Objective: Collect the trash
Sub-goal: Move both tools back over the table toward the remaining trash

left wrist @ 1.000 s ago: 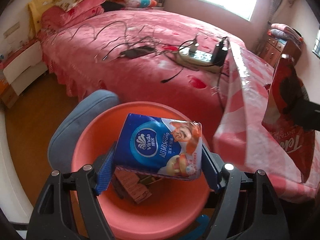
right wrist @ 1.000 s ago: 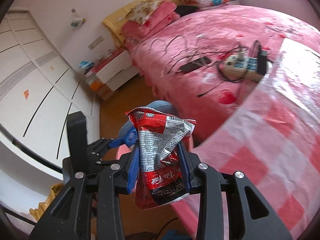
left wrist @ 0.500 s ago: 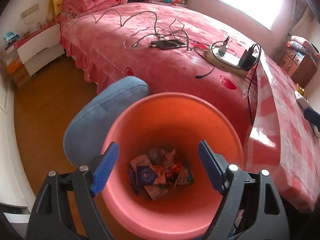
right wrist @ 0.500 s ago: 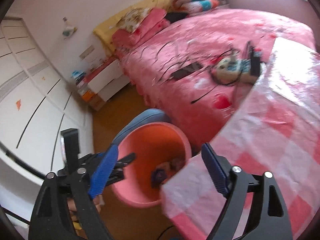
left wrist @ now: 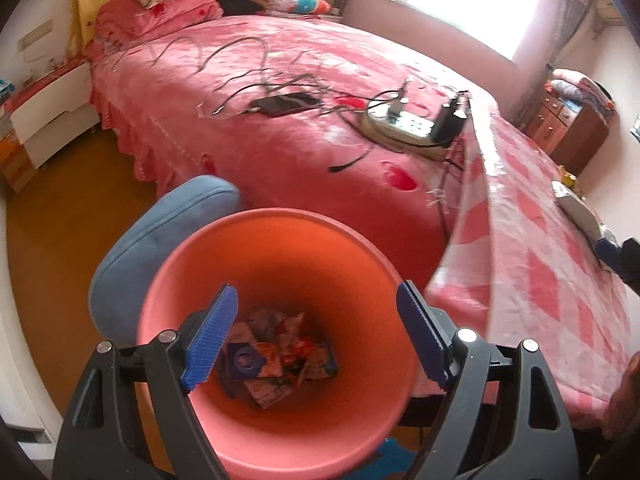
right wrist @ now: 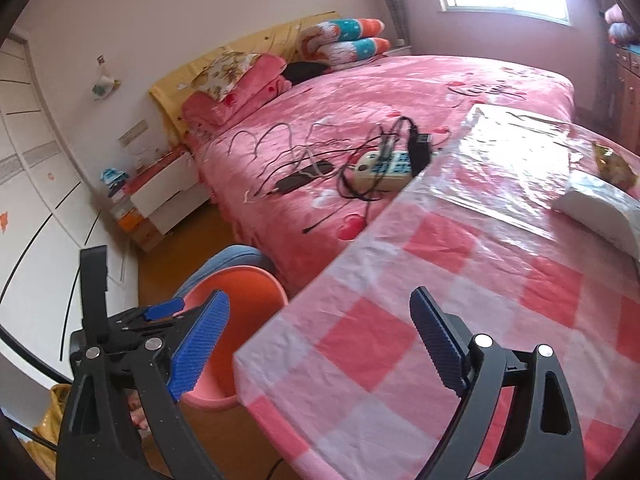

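Both claws are now empty. The left claw (left wrist: pixel 316 336) hangs directly over the salmon-pink waste bin (left wrist: pixel 276 232), jaws wide with nothing between them; the blue tissue pack (left wrist: pixel 248 360) it gripped a second ago now lies at the bottom of the bin among crumpled snack wrappers (left wrist: pixel 296 344). The right claw (right wrist: pixel 320 336) has just been opening, and nothing is between its blue pads now: the red snack packet it carried a second ago is gone from it, and a red wrapper shows in the bin's heap. That claw has swung away from the bin and now points across the checked worktop (right wrist: pixel 400 320), which stands just beside the bin.

So two pieces look delivered. Farther from the bin on the worktop lie a white tissue pack (right wrist: pixel 600 208) and, beyond it, a crinkled yellow wrapper (right wrist: pixel 612 160); the wrapper seems the likeliest next pickup for the right claw.
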